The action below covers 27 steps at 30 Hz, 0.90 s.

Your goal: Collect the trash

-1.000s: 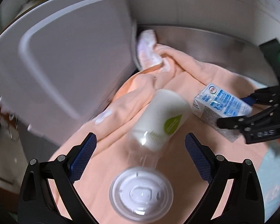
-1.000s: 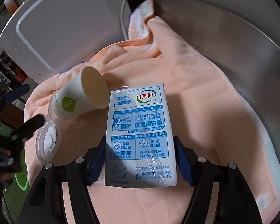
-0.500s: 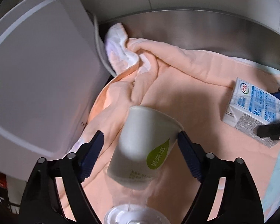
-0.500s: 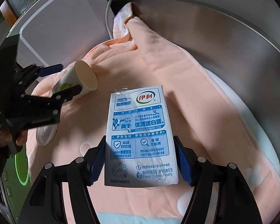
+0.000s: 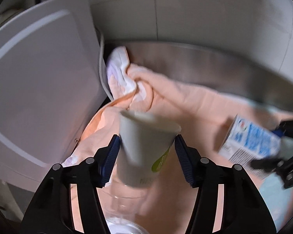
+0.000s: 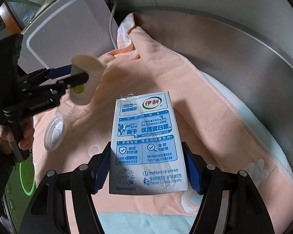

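Both grabbers loaded up: cup in one, milk carton in the other

In the left wrist view our left gripper [image 5: 147, 152] had just been closing its jaws and the blue pads sat against both sides of the paper cup [image 5: 146, 148], about half open around it, the cup tilted with its mouth toward the top of the frame. The right wrist view showed that cup [image 6: 87, 80] lifted off the peach towel [image 6: 166, 62] in the upper left, with a clear plastic lid [image 6: 54, 134] lying on the towel just below it. Our right gripper [image 6: 147, 171] was clamped on the lower half of the milk carton [image 6: 146, 136], mid frame, jaws roughly halfway open. We could see a hand [image 6: 11, 136] on the left gripper's handle at the left edge.
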Available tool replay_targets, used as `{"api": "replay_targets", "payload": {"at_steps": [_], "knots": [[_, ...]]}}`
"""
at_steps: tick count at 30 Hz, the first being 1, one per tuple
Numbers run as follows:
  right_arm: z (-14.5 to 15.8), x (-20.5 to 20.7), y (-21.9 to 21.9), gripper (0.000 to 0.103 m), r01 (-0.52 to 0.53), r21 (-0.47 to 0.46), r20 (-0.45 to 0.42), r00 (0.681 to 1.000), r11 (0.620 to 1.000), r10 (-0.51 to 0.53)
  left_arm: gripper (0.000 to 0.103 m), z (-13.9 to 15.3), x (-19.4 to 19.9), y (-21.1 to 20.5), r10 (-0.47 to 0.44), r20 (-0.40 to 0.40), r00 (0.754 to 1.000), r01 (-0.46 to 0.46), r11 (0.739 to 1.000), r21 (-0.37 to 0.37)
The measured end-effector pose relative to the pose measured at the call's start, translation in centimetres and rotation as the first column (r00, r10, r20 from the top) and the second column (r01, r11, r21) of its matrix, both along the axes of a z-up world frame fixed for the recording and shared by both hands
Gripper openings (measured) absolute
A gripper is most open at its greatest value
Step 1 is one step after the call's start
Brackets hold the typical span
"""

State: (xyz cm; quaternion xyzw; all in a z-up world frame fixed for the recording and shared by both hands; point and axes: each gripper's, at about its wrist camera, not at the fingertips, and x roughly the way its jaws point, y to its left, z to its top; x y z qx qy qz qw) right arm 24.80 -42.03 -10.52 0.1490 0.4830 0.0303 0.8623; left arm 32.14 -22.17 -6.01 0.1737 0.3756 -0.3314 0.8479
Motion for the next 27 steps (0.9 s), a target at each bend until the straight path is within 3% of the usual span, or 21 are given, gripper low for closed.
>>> {"api": "replay_targets", "payload": {"at_steps": [4,5,6,7,8,11,13,17,23,27], "knots": [[0.7,-0.8,0.2,0.065,-0.007,0.007,0.023,1.000,1.000,0.007,0.054,1.8,-0.5,1.5,0.028,-0.040,0.999,-0.032,0.995,-0.096],[0.8,-0.9,0.2,0.065,-0.008,0.008,0.028,1.000,1.000,0.008,0.048,2.1,-0.6,1.7,0.031,-0.048,0.998,-0.036,0.993,-0.109],[0.9,-1.0,0.3,0.065,-0.010,0.010,0.033,0.999,1.000,0.010,0.031,2.3,-0.7,2.1,0.035,-0.068,0.997,-0.044,0.991,-0.129],[1.1,-1.2,0.4,0.065,-0.014,0.012,0.039,0.999,1.000,0.014,0.022,2.5,-0.6,2.5,0.039,-0.104,0.994,-0.054,0.987,-0.150],[1.3,-1.4,0.4,0.065,-0.018,0.013,0.045,0.999,1.000,0.018,0.018,2.7,-0.7,2.9,0.044,-0.128,0.991,-0.065,0.984,-0.165],[1.6,-1.7,0.7,0.065,-0.025,0.014,0.059,0.998,1.000,0.024,0.018,2.9,-1.5,4.0,0.068,-0.105,0.992,-0.085,0.983,-0.162],[1.6,-1.9,0.8,0.065,-0.021,0.012,0.063,0.998,1.000,0.021,0.018,2.5,-1.5,4.2,0.074,-0.131,0.989,-0.093,0.985,-0.147],[1.7,-2.4,0.8,0.065,-0.019,0.017,0.064,0.998,1.000,0.018,0.048,1.8,-1.9,4.4,0.098,-0.134,0.986,-0.114,0.986,-0.118],[1.5,-3.5,-0.7,0.065,0.005,0.007,0.055,0.998,1.000,-0.005,0.064,0.4,-1.3,2.1,0.081,-0.195,0.977,-0.107,0.986,-0.125],[1.0,-4.7,-2.4,0.065,0.042,0.004,0.037,0.998,0.999,-0.042,0.075,-0.5,-1.7,-1.4,0.017,-0.216,0.976,-0.042,0.993,-0.112]]}}
